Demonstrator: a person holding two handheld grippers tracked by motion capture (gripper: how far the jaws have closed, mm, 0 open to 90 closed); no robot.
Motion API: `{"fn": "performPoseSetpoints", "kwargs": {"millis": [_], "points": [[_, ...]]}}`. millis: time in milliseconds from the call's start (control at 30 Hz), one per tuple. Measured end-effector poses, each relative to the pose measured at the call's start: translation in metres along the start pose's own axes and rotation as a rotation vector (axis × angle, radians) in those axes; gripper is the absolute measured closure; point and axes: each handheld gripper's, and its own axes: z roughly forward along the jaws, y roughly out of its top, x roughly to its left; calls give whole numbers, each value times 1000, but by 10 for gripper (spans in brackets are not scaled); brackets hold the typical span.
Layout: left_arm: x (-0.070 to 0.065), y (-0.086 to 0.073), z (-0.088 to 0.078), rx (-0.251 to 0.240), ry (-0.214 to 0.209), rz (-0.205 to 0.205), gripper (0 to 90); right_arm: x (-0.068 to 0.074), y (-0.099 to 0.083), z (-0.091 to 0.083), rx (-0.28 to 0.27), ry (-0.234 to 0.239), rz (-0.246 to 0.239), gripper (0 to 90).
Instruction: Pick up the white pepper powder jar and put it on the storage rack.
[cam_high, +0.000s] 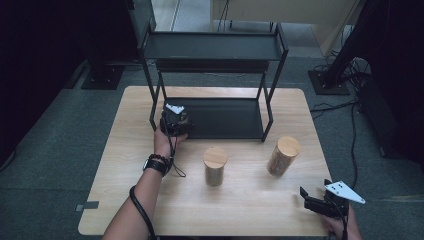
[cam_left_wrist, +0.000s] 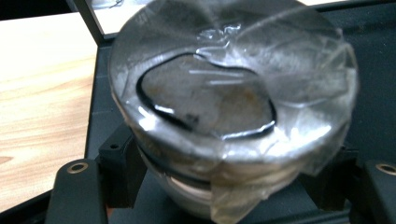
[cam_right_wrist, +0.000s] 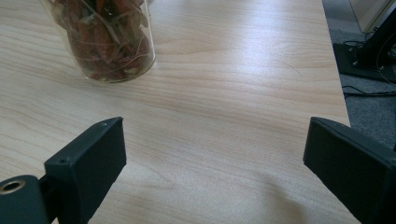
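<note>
My left gripper (cam_high: 175, 120) reaches onto the left end of the lower shelf (cam_high: 225, 120) of a black two-tier rack. In the left gripper view a jar (cam_left_wrist: 205, 98) with a metal lid under crinkled clear wrap stands on that shelf between the jaws of the left gripper (cam_left_wrist: 226, 184). The pads sit close at both sides and look just off its wall. My right gripper (cam_high: 314, 197) hovers open over the table's front right corner. In the right gripper view the right gripper (cam_right_wrist: 212, 149) has nothing between its jaws, and a glass jar of dried red chillies (cam_right_wrist: 107, 42) stands beyond them.
Two jars with wooden lids stand on the wooden table (cam_high: 125, 165) in front of the rack, one at the middle (cam_high: 215, 166) and one to the right (cam_high: 283, 155). The rack's upper shelf (cam_high: 210, 47) is bare. Cables and stand bases lie on the floor at the right (cam_high: 340, 85).
</note>
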Motion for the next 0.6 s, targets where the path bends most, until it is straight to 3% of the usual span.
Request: {"fn": "performPoseSetpoints", "kwargs": {"millis": [33,100,267,600], "points": [[-1,-1,0,12,2,3,205,0,0,0,0,-1,1,55],[-3,-3,0,23,20,14,208,0,0,0,0,-3,0,55],[-4,-8,-4,17,16,9,207,1,0,0,-1,-4,-3,55],[-2,-24,-15,12,-25,12,206,0,0,0,-2,-3,3,52]]}}
